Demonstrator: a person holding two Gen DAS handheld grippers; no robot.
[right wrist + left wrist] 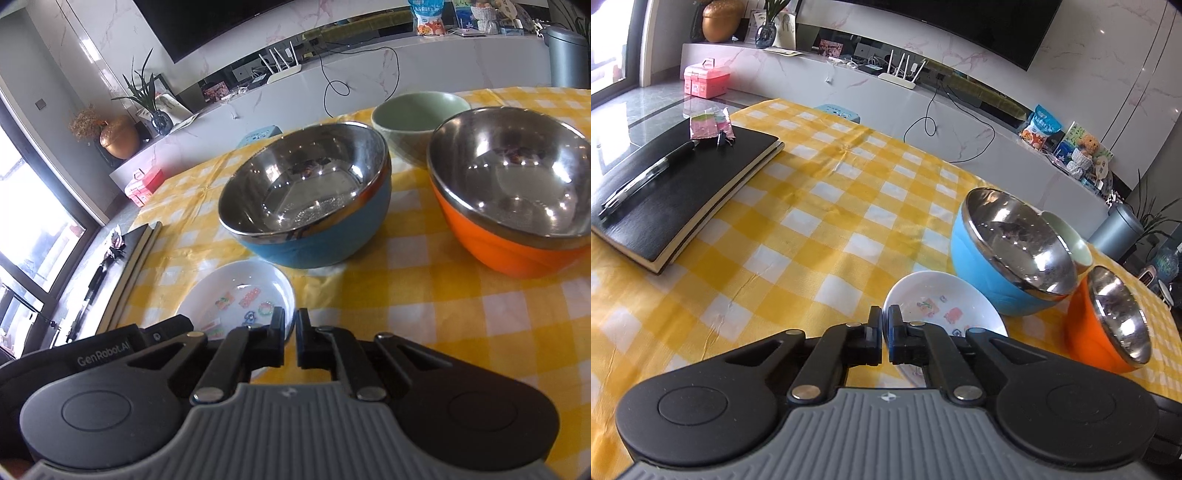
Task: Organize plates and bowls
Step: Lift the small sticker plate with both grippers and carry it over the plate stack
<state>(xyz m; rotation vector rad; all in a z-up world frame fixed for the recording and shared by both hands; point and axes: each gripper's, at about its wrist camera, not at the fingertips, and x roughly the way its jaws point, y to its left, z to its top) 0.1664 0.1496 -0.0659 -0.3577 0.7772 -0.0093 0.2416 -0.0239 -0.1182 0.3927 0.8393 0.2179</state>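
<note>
Tablecloth [820, 206], yellow-checked, carries bowls [975, 269] and notebook [683, 192] before marble wall [1108, 74]; left gripper [884, 322], right gripper [290, 324]: jaws clenched.

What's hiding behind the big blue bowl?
A pale green bowl stands on the table behind the blue bowl. From the right wrist view its open top shows and looks empty. Its very bottom and its lower side are covered, so I cannot see those.

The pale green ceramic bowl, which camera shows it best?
The right wrist view: the pale green ceramic bowl shows its whole open rim and inside, behind the blue steel-lined bowl and the orange steel-lined bowl. In the left wrist view only a sliver shows behind the blue bowl.
</note>
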